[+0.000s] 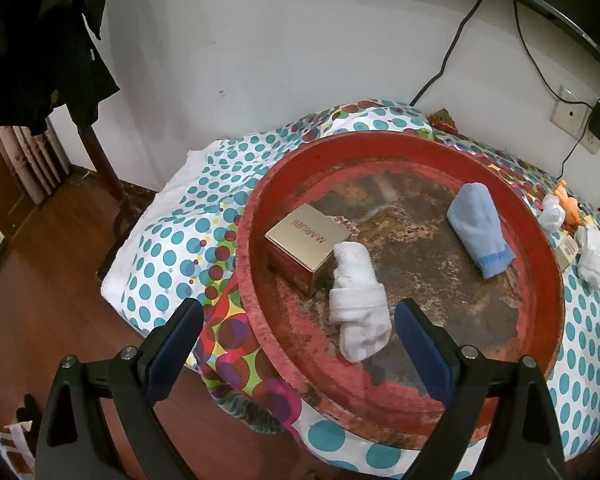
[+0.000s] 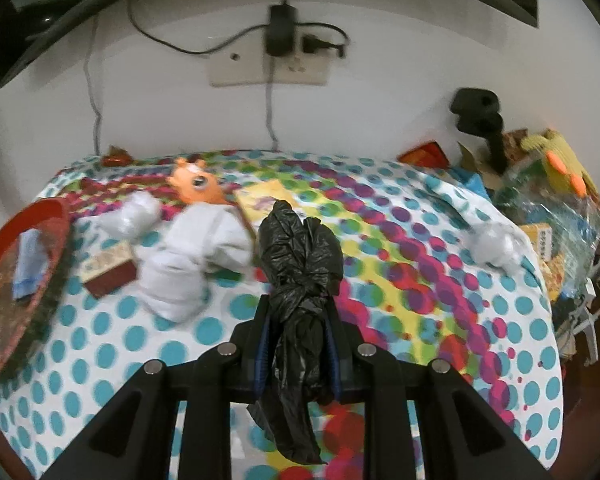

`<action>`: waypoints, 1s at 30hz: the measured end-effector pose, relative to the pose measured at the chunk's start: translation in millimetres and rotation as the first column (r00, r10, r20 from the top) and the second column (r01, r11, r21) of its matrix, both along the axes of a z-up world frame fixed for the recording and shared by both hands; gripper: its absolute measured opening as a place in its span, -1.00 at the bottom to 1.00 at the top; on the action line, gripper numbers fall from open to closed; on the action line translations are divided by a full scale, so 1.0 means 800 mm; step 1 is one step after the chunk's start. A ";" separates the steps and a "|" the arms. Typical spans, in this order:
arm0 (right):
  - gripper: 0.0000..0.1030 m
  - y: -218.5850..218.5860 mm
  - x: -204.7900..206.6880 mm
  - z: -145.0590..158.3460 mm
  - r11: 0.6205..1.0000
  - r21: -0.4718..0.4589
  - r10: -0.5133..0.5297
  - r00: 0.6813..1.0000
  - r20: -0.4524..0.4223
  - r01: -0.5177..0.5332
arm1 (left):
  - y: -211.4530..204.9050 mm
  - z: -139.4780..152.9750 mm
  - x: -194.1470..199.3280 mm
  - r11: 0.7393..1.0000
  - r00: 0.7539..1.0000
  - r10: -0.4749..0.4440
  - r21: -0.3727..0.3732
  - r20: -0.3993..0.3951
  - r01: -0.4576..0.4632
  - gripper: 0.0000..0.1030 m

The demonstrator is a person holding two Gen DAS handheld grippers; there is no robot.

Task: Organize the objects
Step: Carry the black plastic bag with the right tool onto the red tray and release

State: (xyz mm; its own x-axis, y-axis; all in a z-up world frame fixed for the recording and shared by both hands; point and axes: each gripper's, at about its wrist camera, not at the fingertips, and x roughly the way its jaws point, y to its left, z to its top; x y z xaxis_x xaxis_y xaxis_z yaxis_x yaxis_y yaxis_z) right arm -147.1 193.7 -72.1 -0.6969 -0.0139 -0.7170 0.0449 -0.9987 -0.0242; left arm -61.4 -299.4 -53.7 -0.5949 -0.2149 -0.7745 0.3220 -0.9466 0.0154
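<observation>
Right gripper [image 2: 298, 312] clamped on knotted black bag [image 2: 300, 264], bag sticking out past fingertips.
Left gripper [image 1: 298, 344] spread wide, empty; white sock [image 1: 358, 304] between fingers in red tray [image 1: 256, 216].

One word can be read: "MARUBI", in reddish capitals on the shiny gold lid of the square cardboard box [image 1: 307, 240], which lies just ahead of the left gripper [image 1: 298, 336] and a little to its left. From that gripper's side the letters stand upside down. Printing on the small boxes and packets elsewhere is too blurred to read.
</observation>
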 end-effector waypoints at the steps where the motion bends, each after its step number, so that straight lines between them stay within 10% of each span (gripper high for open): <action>1: -0.55 -0.008 0.001 0.003 1.000 -0.010 0.015 1.000 0.000 -0.015 | 0.000 0.000 0.000 1.000 1.000 0.000 0.002 0.001 0.000 0.86; 30: -0.54 -0.293 0.014 0.029 0.903 -0.067 0.425 0.905 0.010 -0.424 | -0.041 0.010 0.012 0.998 0.998 0.062 -0.001 -0.007 -0.062 0.90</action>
State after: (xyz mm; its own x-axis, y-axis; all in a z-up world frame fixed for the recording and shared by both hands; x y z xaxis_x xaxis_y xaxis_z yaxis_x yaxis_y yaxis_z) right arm -136.0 -40.8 -48.5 -0.5977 -0.3493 -0.7216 0.4646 -0.8844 0.0433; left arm -51.9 -332.3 -45.9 -0.5857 -0.2528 -0.7701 0.3802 -0.9248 0.0144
